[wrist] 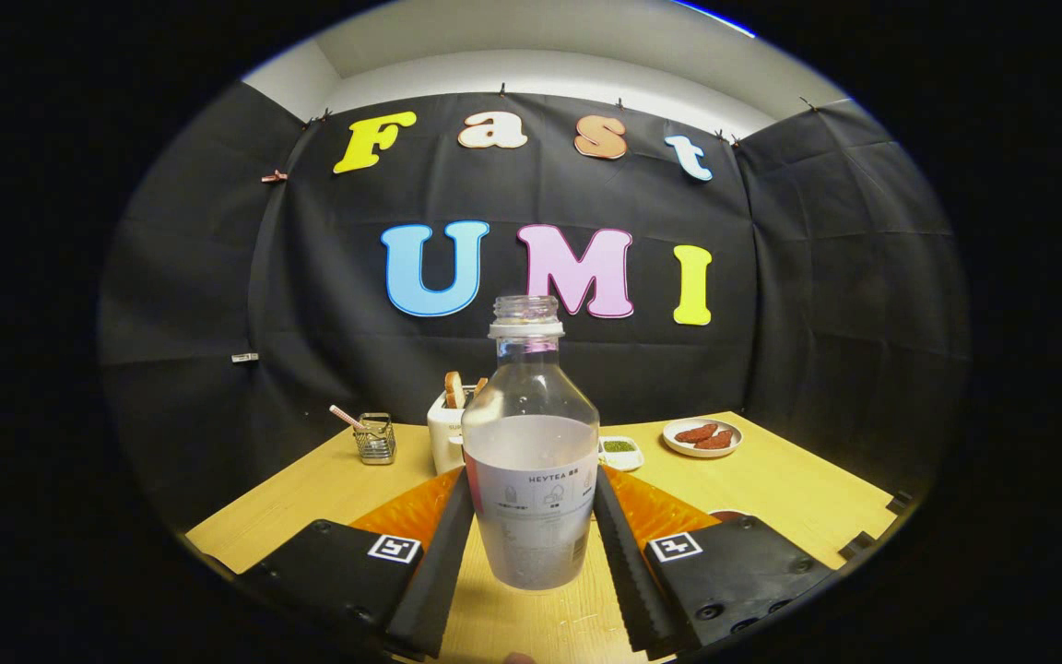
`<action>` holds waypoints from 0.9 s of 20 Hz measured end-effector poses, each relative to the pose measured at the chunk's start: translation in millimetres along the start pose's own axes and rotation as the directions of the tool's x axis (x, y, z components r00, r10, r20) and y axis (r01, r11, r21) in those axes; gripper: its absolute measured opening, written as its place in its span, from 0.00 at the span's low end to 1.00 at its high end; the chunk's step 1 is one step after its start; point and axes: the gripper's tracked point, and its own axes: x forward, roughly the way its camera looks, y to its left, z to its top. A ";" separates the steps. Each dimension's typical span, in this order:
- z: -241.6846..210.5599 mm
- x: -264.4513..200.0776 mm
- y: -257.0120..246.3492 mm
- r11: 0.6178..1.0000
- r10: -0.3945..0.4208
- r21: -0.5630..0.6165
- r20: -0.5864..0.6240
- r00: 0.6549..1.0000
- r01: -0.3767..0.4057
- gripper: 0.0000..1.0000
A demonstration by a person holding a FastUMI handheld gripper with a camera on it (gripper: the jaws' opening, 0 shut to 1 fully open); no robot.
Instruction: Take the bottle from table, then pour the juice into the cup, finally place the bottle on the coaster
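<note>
A clear plastic bottle (531,461) stands upright between my fingers, uncapped, with a white neck ring and a white label. Pale cloudy juice fills it to about the top of the label. My gripper (531,480) is shut on the bottle, with the left finger (443,553) and the right finger (628,553) pressing on its two sides at label height. Its base is over the wooden table (310,498); I cannot tell whether it touches. A dark round edge (729,514) peeks out just beyond the right finger; what it belongs to is unclear.
Behind the bottle stands a white toaster (444,433) with bread in it. Left of the toaster is a small wire basket (374,439) holding a straw. To the right are a small white dish (620,452) with something green and a plate (702,437) of reddish-brown pieces.
</note>
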 end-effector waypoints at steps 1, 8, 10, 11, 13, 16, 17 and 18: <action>0.7 -1.8 -1.2 1.000 -0.006 -0.002 -0.002 1.000 0.006 0.74; 1.1 -7.1 4.5 1.000 -0.025 0.009 -0.011 1.000 0.026 0.74; 2.3 -7.7 7.6 1.000 -0.020 0.005 -0.006 1.000 0.020 0.74; 2.8 -7.0 8.8 1.000 -0.017 0.012 -0.005 1.000 0.017 0.74; 0.5 -4.9 10.3 0.999 -0.012 0.032 -0.009 1.000 0.013 0.74; 1.4 -3.2 6.8 0.999 -0.018 0.038 -0.012 1.000 0.019 0.74; 0.9 -2.8 6.7 0.999 -0.016 0.038 -0.012 1.000 0.017 0.74; 0.4 -2.1 5.2 0.999 -0.016 0.035 -0.013 1.000 0.016 0.74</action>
